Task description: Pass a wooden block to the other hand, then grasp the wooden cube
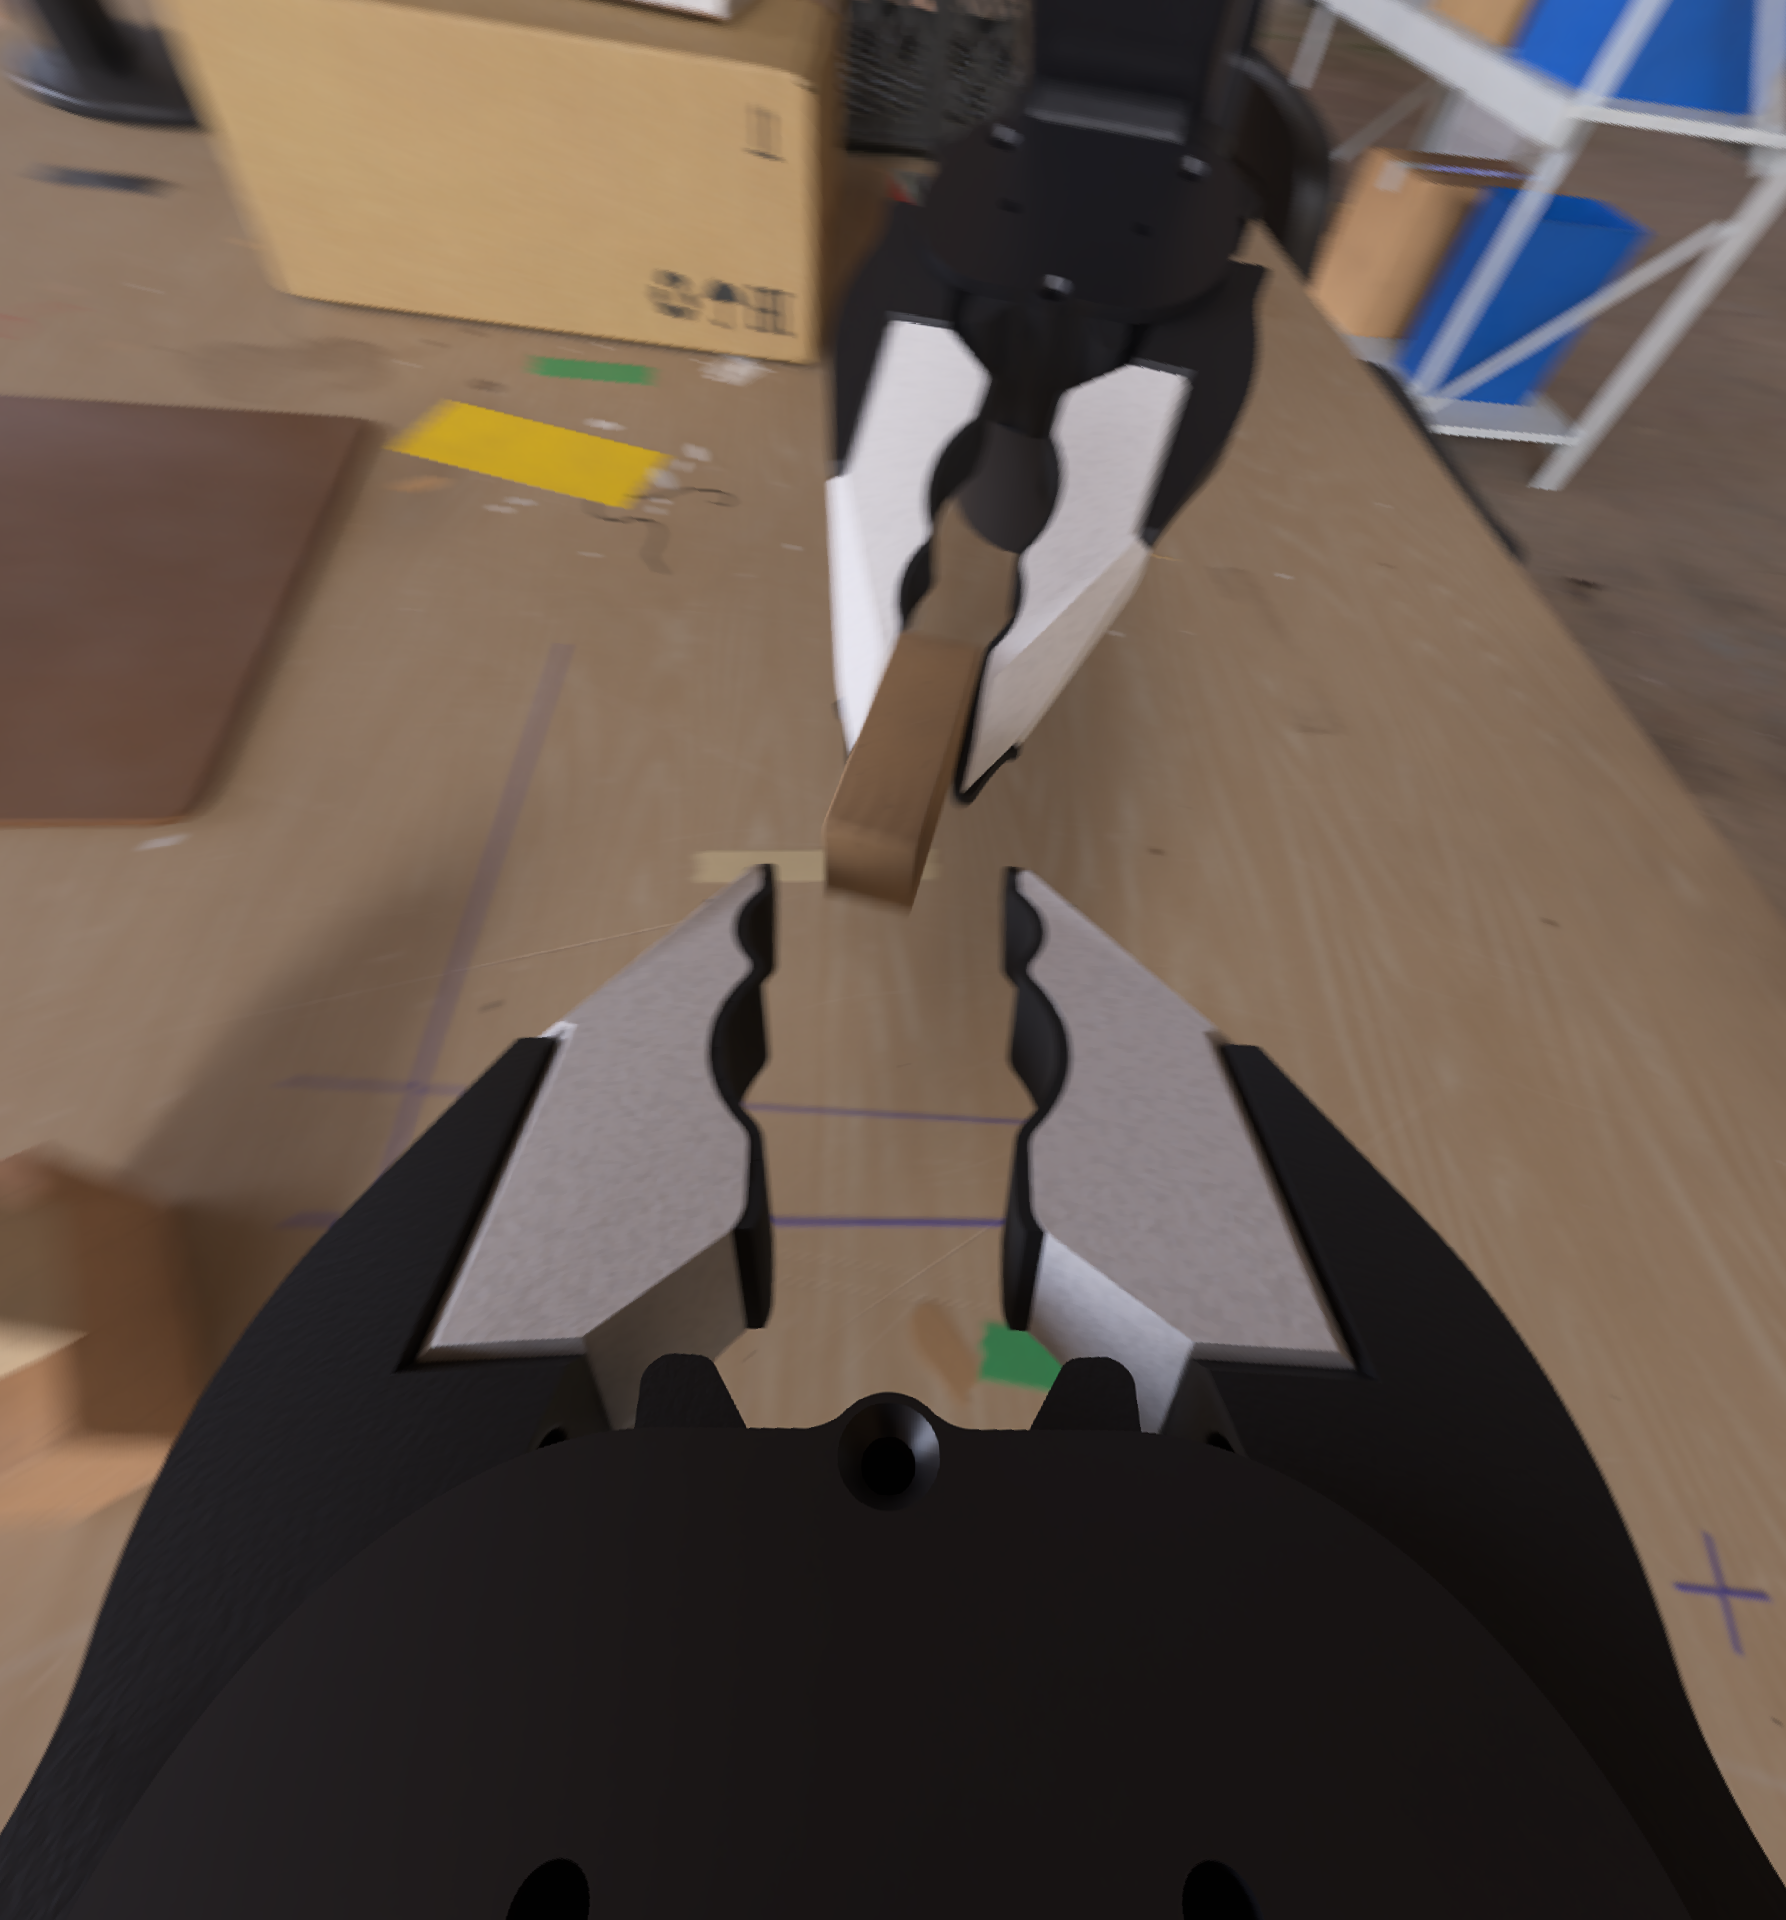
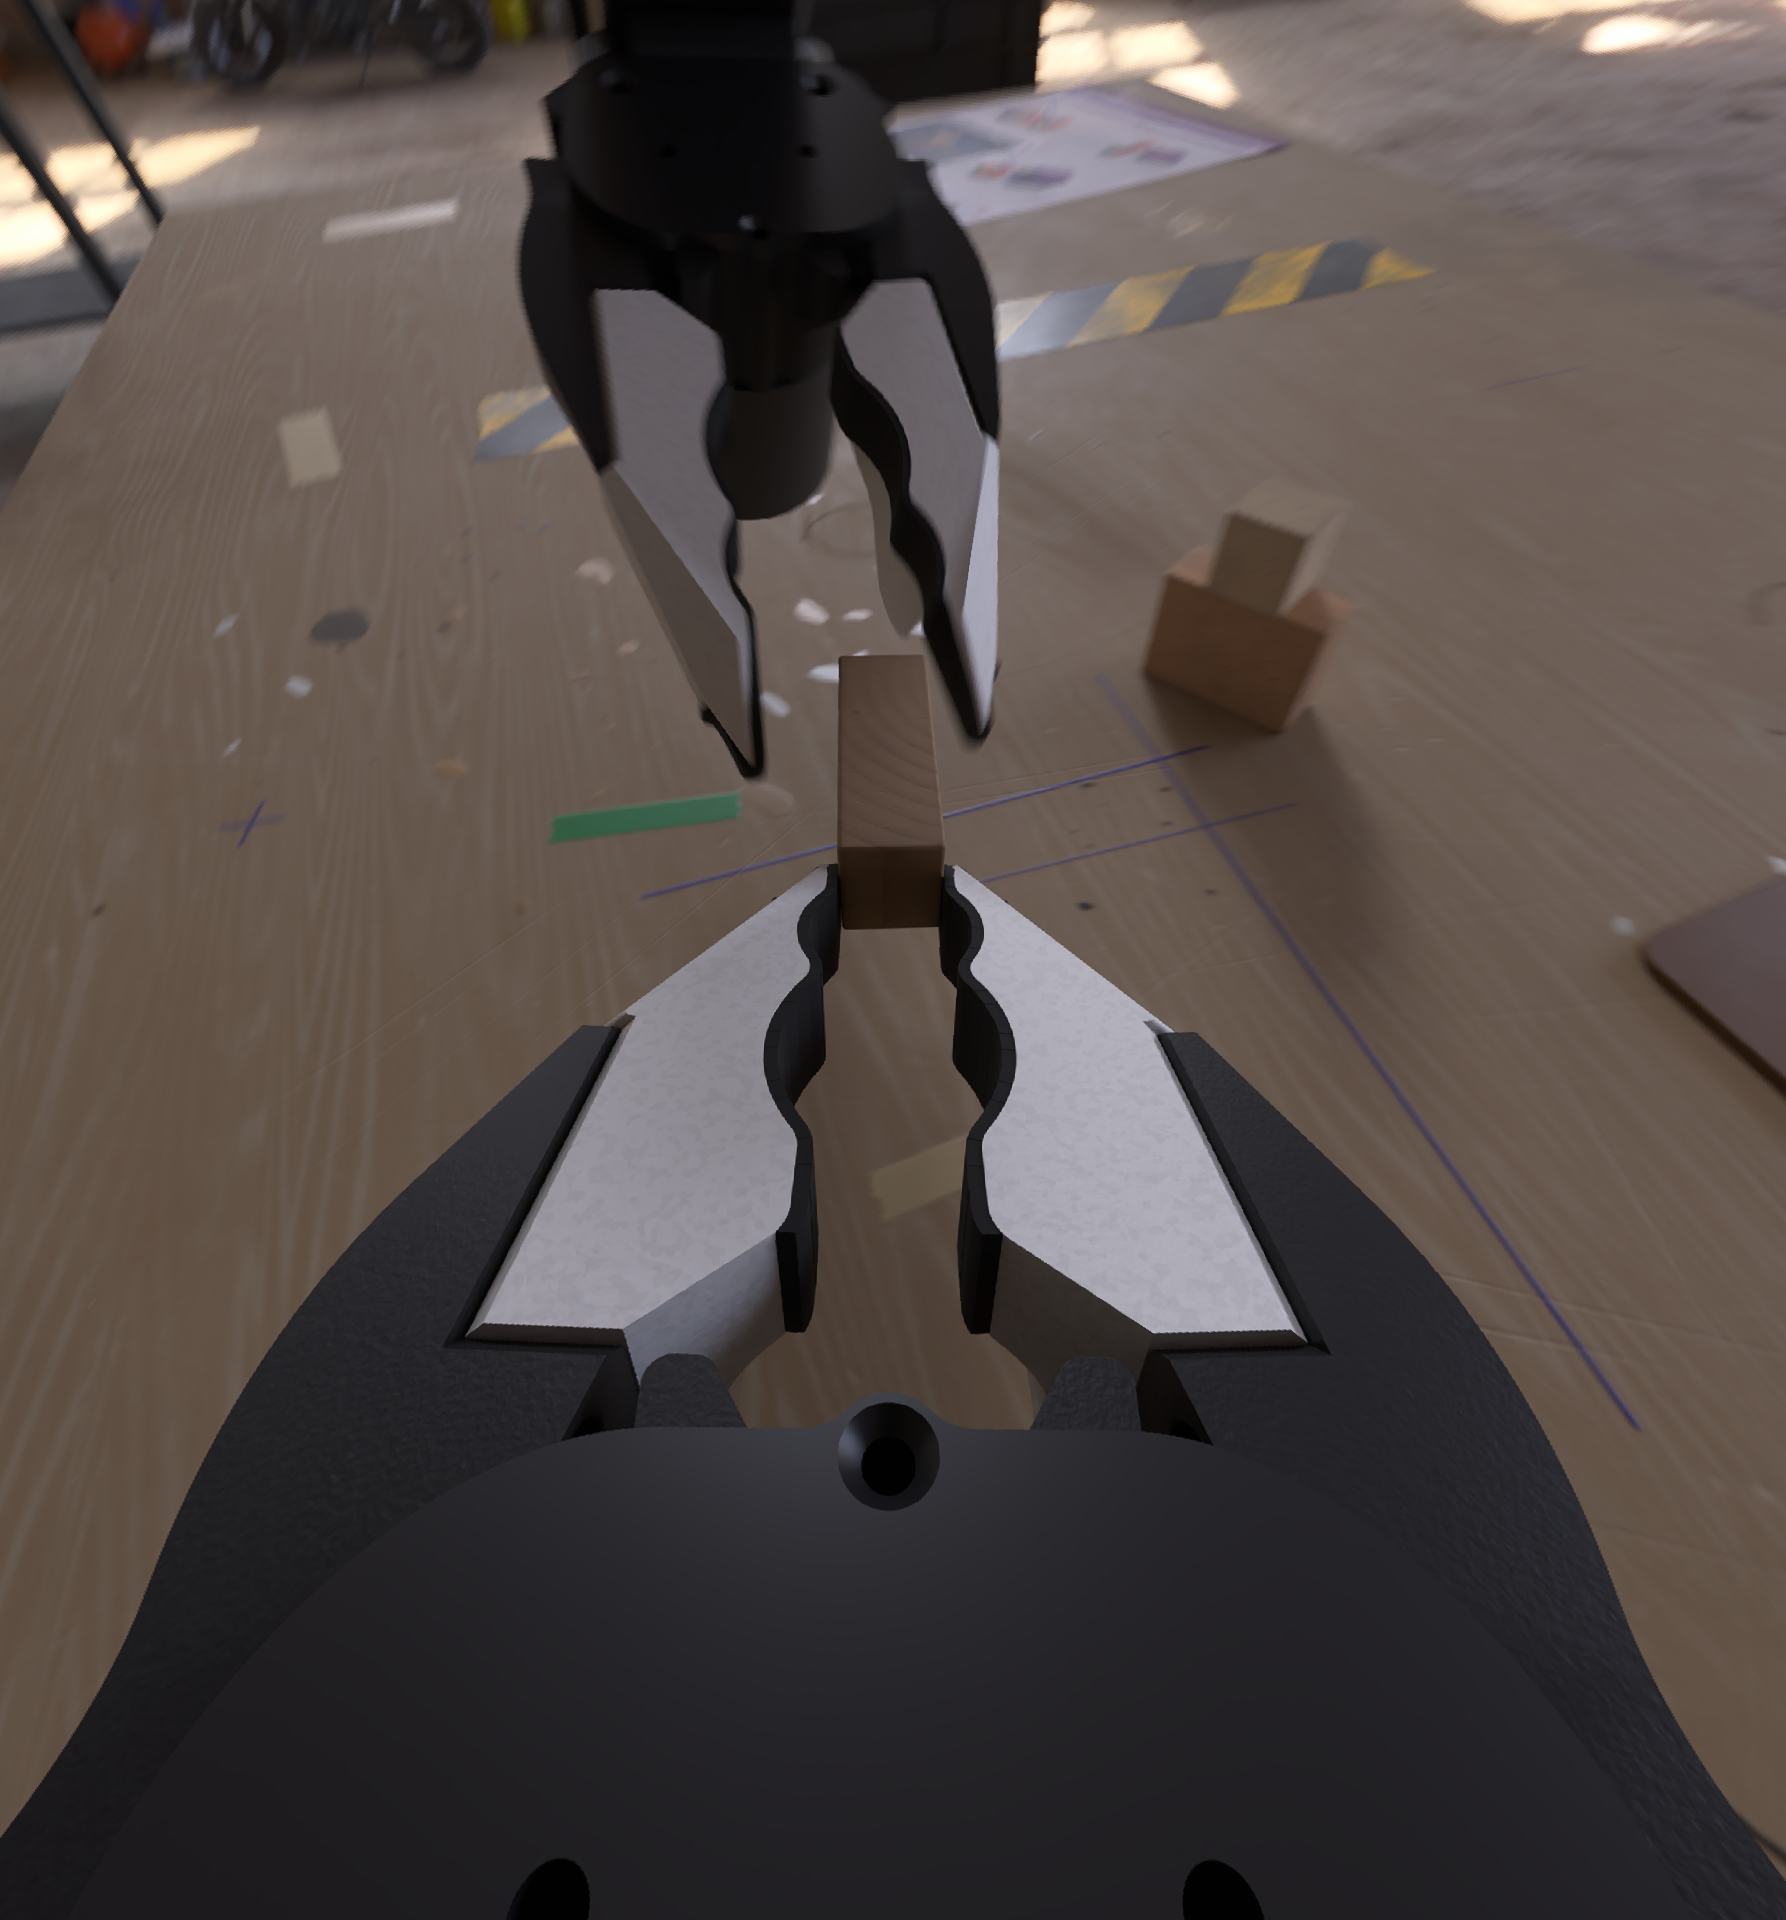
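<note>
My right gripper is shut on the near end of a long wooden block and holds it above the table, pointing forward. My left gripper is open and empty. It faces the right gripper. The block's free end hangs just ahead of the left fingertips, apart from them. In the right wrist view the left gripper hangs open over the block's far end. A larger wooden cube with a small pale block on top stands on the table at the right. It shows blurred in the left wrist view.
A cardboard box stands at the table's far side, with a brown mat next to it. The mat also shows in the right wrist view. White shelving with blue bins stands beyond the table edge. Tape strips lie on the table.
</note>
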